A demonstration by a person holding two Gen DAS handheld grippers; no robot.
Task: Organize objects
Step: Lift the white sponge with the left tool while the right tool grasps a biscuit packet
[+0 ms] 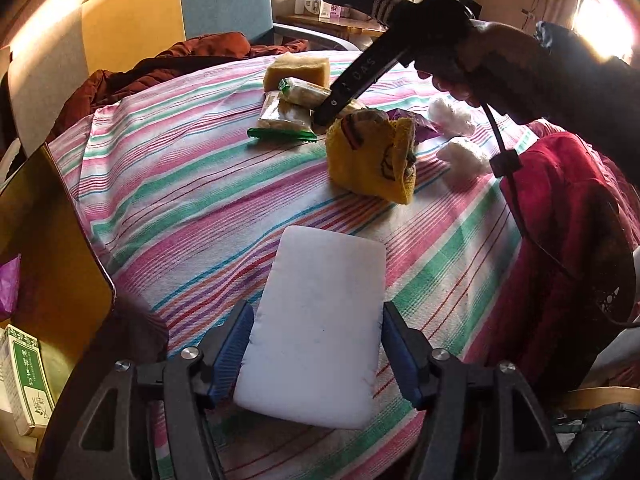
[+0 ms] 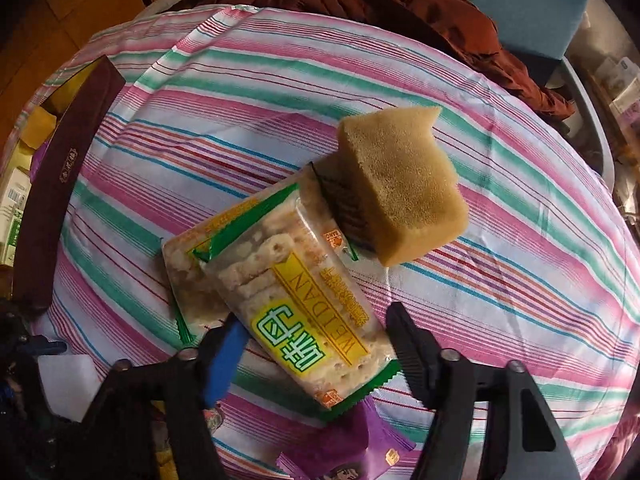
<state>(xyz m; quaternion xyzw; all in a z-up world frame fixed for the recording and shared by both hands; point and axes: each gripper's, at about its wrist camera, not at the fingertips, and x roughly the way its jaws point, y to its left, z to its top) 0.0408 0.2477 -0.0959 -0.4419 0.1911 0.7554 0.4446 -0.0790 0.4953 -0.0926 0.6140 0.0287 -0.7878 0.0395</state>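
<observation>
The white foam block (image 1: 316, 328) sits between the left tongs (image 1: 318, 354), which squeeze its sides to carry it. The right tongs (image 2: 316, 350) are wide open around the end of the top cracker pack (image 2: 296, 312), probably ready to grab it. Beyond them, the yellow sponge (image 2: 400, 188) rests on the striped bench (image 2: 500, 260).

Black hand-held gripper (image 1: 318, 354) – blue pads (image 1: 234, 354), silver screws – dark sleeve (image 1: 560, 80)
</observation>
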